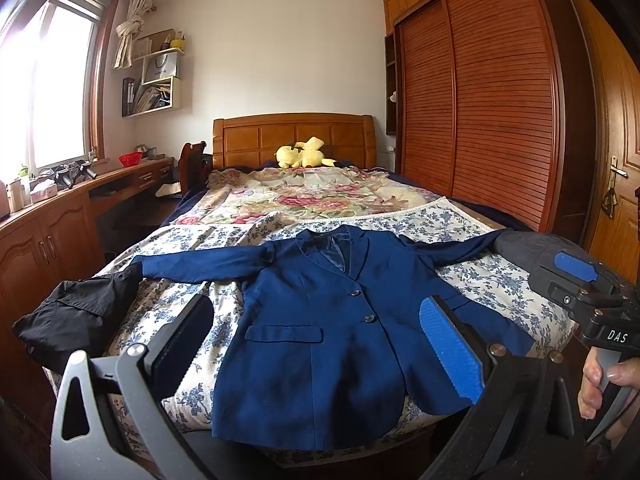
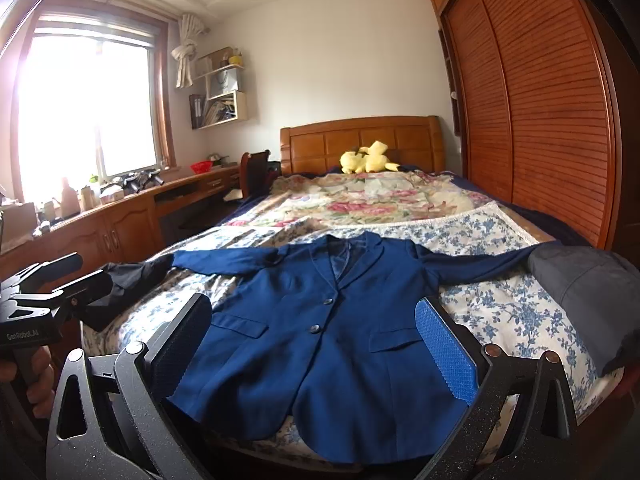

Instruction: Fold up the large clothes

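Both grippers [image 1: 316, 340] wide above blazer [image 1: 320, 332]

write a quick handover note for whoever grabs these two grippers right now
Left gripper: open, empty, above the jacket's hem.
Right gripper: open, empty, same height.
Navy blue two-button suit jacket: flat, front up, buttoned, both sleeves spread, on the blue floral bedsheet.
Crumpled black garment at its left sleeve end, grey garment at the right.
Done: jacket laid out. Left: all folds.
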The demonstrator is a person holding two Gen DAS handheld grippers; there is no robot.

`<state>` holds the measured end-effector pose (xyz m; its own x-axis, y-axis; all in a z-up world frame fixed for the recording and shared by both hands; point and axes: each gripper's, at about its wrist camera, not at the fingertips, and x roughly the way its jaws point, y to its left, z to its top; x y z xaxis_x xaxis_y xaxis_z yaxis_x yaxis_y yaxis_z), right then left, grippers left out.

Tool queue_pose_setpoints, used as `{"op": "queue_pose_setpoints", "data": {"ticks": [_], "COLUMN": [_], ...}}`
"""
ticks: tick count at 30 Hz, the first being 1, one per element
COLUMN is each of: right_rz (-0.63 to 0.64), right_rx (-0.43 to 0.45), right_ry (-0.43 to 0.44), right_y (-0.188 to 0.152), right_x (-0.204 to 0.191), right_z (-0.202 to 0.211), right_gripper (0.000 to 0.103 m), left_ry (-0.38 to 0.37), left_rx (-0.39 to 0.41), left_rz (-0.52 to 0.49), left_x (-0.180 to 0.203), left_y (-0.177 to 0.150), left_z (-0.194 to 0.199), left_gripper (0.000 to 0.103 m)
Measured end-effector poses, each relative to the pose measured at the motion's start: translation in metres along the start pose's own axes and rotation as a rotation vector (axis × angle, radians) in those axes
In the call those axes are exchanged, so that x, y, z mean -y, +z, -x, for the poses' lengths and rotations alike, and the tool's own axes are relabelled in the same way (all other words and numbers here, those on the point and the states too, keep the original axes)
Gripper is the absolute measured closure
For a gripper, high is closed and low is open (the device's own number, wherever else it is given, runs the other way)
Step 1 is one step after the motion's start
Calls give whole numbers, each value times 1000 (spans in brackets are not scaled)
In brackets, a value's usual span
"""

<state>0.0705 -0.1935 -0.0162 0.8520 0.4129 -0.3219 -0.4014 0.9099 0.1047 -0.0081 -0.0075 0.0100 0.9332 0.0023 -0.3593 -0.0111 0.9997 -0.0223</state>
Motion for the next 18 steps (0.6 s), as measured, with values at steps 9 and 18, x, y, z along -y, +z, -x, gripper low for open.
{"op": "queue_pose_setpoints", "data": {"ticks": [9, 18], "right_rz": [-2, -2], "right_rx": [1, 2], "right_ry": [1, 1], "right_y": [0, -1], "right_x": [1, 1], "right_z": [0, 0], "right_gripper": [0, 0], "left_ry": [2, -2], "left_rx": [0, -3], "left_rz": [0, -1], "left_x": [1, 3], "left_y": [0, 0], "left_z": [1, 1], "left_gripper": [0, 0]}}
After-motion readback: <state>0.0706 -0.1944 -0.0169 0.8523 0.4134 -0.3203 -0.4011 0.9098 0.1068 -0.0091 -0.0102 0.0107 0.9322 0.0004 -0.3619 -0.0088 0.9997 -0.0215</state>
